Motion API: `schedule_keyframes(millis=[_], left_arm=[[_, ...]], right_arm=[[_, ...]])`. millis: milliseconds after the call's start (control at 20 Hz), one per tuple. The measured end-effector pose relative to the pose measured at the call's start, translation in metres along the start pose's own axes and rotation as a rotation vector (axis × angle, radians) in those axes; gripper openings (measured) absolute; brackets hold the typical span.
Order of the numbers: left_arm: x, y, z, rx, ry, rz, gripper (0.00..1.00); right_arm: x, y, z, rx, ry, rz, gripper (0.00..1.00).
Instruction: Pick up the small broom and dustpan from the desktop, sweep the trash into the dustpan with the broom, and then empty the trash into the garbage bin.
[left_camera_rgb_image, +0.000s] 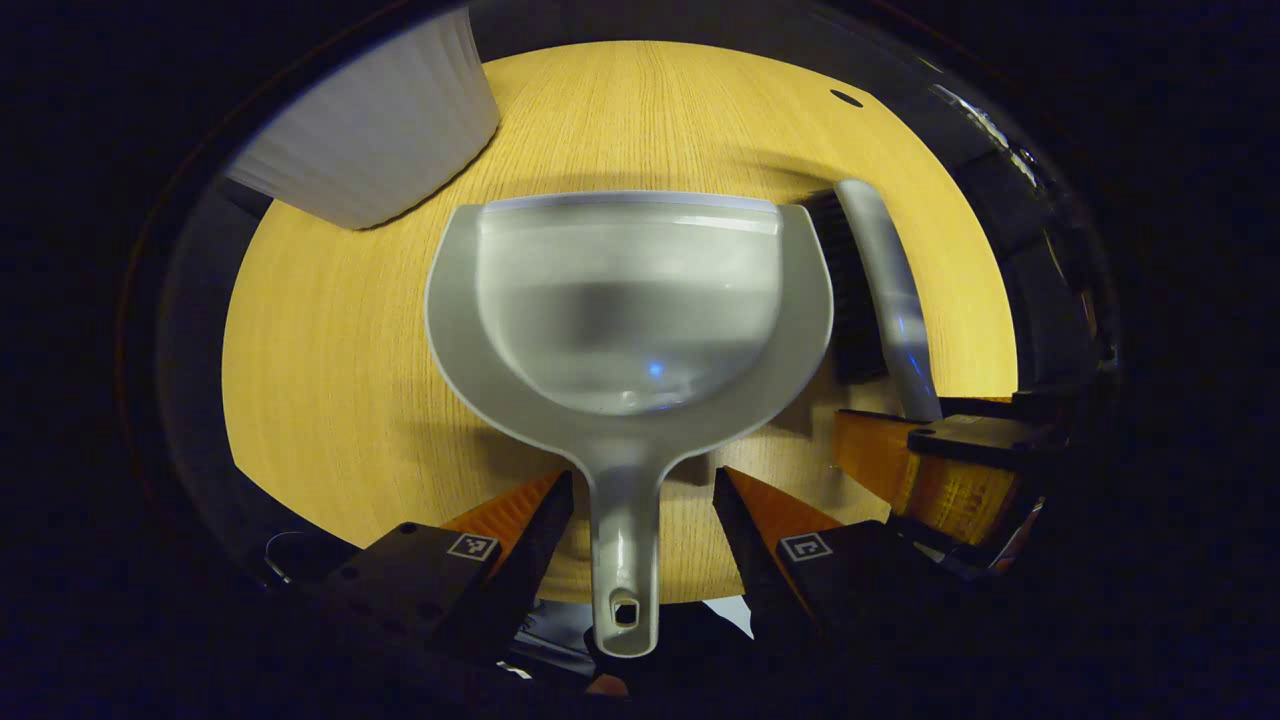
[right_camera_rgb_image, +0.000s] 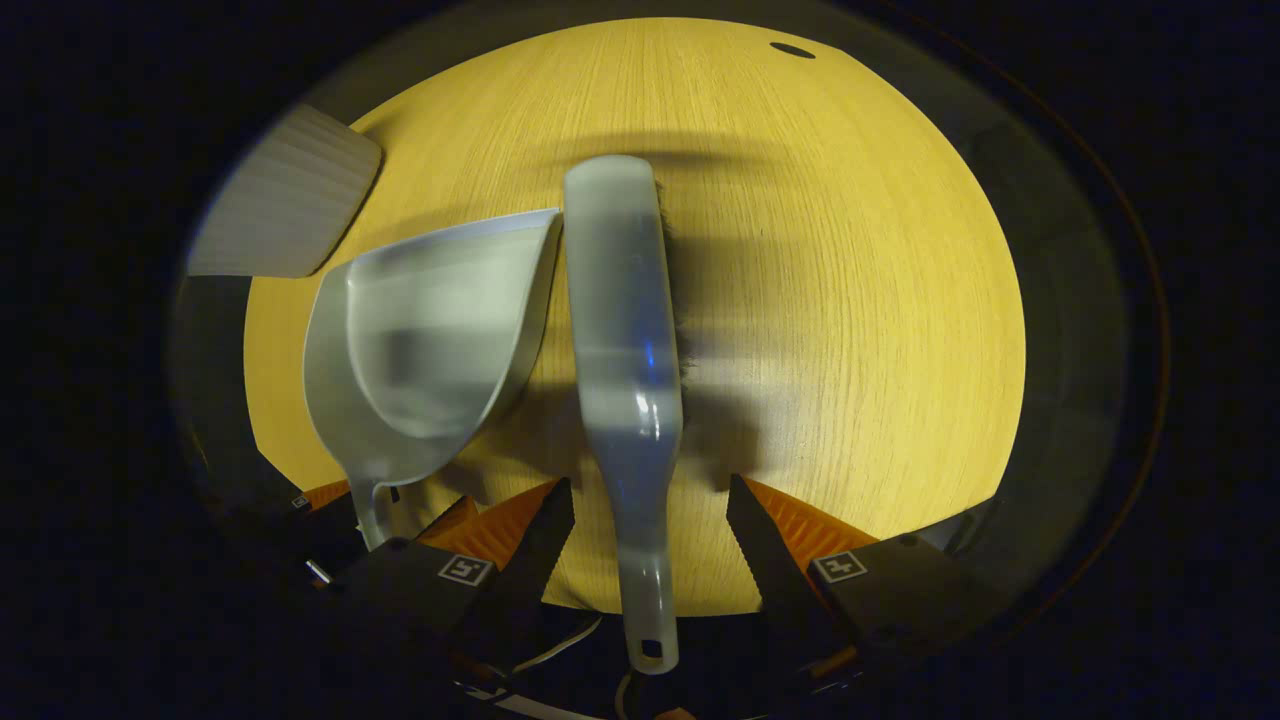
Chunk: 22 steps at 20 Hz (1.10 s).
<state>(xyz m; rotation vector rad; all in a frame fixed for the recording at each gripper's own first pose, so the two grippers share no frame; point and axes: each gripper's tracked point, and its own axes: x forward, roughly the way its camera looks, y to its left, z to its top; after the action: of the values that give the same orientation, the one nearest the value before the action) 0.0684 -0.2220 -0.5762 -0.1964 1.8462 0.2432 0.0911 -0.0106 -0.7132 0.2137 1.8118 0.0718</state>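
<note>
Both jaws open: left gripper (left_camera_rgb_image: 640, 520) straddles the dustpan (left_camera_rgb_image: 630, 320) handle, right gripper (right_camera_rgb_image: 650, 525) the broom (right_camera_rgb_image: 625, 380) handle.
Both tools lie side by side on the desktop (left_camera_rgb_image: 330, 370); closing off-centre could skid either slim handle sideways.

My broom's (right_camera_rgb_image: 622, 340) bristles hide beneath its back; the white bin (left_camera_rgb_image: 375, 120) is cut off by the edge

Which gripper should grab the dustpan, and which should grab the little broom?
Left for the dustpan: its handle lies between the open left gripper fingers. Right for the broom: its handle sits inside the open right gripper. Neither is squeezing yet.
</note>
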Motion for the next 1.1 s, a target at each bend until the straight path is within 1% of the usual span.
schedule_keyframes(millis=[100,200,300,400,450,500,550,600,650,700,750,800,850,900,1000,1100], left_arm=[[-0.024,-0.001,-0.004,0.032,-0.067,-0.009,0.85],[-0.058,-0.003,-0.004,0.110,-0.167,-0.012,0.85],[-0.100,0.000,0.006,0.198,-0.343,0.033,0.85],[-0.154,0.005,0.017,0.271,-0.535,0.096,0.84],[-0.182,0.004,0.020,0.294,-0.637,0.111,0.84],[-0.220,0.003,0.019,0.306,-0.759,0.127,0.84],[-0.260,0.004,0.013,0.306,-0.898,0.127,0.84],[-0.280,0.005,0.006,0.297,-0.995,0.116,0.84],[-0.289,0.001,0.000,0.288,-1.075,0.094,0.84],[-0.286,0.000,-0.007,0.266,-1.151,0.069,0.84],[-0.289,0.001,-0.015,0.244,-1.221,0.036,0.84],[-0.293,0.006,-0.024,0.220,-1.267,0.008,0.84],[-0.297,0.011,-0.031,0.196,-1.315,-0.021,0.83],[-0.297,0.016,-0.034,0.181,-1.351,-0.040,0.83],[-0.296,0.019,-0.038,0.158,-1.470,-0.033,0.83],[-0.303,0.016,-0.055,0.126,-1.610,0.015,0.81]], right_arm=[[-0.022,0.005,-0.002,-0.007,-0.057,0.025,1.00],[-0.051,0.010,0.001,-0.022,-0.151,0.058,0.99],[-0.093,0.016,0.006,-0.028,-0.276,0.083,1.00],[-0.143,0.022,0.011,-0.046,-0.415,0.098,0.99],[-0.181,0.028,0.016,-0.065,-0.528,0.102,0.99],[-0.212,0.036,0.022,-0.065,-0.632,0.130,0.99],[-0.259,0.044,0.026,-0.066,-0.776,0.153,0.99],[-0.299,0.049,0.027,-0.075,-0.898,0.164,0.99],[-0.334,0.047,0.027,-0.074,-1.026,0.165,0.99],[-0.364,0.041,0.022,-0.075,-1.152,0.156,0.98],[-0.385,0.033,0.021,-0.072,-1.277,0.138,0.98],[-0.401,0.026,0.016,-0.076,-1.372,0.091,0.98],[-0.408,0.020,0.008,-0.076,-1.448,0.040,0.98],[-0.424,0.017,0.003,-0.072,-1.491,0.013,0.97],[-0.444,0.024,-0.011,-0.057,-1.565,0.010,0.97],[-0.472,0.028,-0.028,-0.073,-1.617,0.036,0.97]])
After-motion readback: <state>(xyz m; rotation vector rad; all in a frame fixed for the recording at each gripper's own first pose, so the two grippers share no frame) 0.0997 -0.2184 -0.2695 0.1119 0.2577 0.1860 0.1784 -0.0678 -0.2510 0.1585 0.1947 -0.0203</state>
